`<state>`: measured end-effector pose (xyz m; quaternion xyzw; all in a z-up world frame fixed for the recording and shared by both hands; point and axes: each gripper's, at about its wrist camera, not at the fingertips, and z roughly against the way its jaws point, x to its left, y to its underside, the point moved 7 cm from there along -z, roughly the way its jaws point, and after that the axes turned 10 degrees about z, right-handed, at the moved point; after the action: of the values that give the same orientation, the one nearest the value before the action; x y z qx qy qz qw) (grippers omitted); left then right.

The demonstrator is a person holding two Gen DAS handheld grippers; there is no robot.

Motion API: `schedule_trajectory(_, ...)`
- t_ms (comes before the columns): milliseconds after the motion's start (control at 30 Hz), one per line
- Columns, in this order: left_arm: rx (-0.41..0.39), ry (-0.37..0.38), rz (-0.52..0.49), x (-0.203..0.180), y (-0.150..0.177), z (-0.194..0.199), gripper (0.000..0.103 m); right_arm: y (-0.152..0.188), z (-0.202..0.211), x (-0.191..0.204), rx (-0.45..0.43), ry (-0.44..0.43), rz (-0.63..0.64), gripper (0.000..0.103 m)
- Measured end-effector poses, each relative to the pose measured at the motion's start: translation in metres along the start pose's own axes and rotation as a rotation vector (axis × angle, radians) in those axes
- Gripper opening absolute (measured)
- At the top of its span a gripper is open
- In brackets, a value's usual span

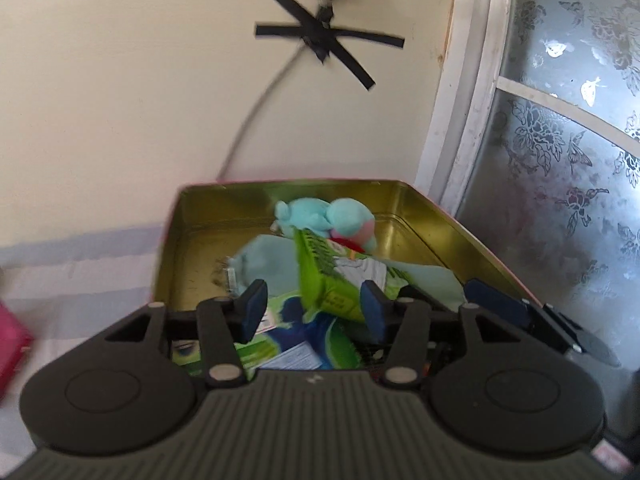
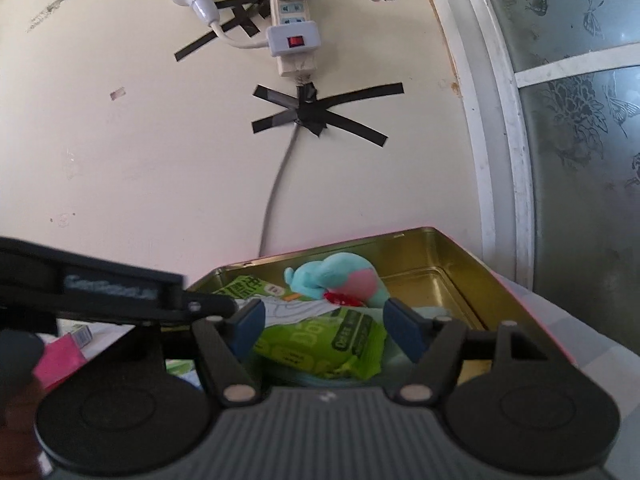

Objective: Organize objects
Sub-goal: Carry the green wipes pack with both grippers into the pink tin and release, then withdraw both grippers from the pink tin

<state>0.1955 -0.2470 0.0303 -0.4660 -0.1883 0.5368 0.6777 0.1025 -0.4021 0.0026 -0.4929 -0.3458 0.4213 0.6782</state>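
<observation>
Green packet (image 2: 320, 344) lies between right gripper (image 2: 325, 322) fingers' spread tips, inside tin (image 2: 460, 252).

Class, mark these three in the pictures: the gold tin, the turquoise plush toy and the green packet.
gold tin (image 1: 436, 236): left wrist view, bare inner right wall.
turquoise plush toy (image 2: 340, 270): right wrist view, its head.
green packet (image 2: 320, 344): right wrist view, crinkled front face.
</observation>
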Motion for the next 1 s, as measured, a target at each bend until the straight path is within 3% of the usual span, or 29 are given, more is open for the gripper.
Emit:
schedule_trajectory(267, -0.043, -0.138, -0.010, 0.029, 0.011, 0.055, 0.054, 0.004, 0.037, 0.004, -0.032, -0.008, -0.067, 0.068)
schedule_trajectory(500, -0.029, -0.221, -0.020, 0.065, 0.039, 0.086, 0.055, 0.015, 0.078, 0.030, -0.038, -0.067, -0.117, 0.070)
schedule_trajectory(1000, -0.023, -0.349, -0.011, 0.133, 0.080, 0.117, 0.061, 0.034, 0.087, 0.113, 0.057, -0.198, -0.028, 0.070)
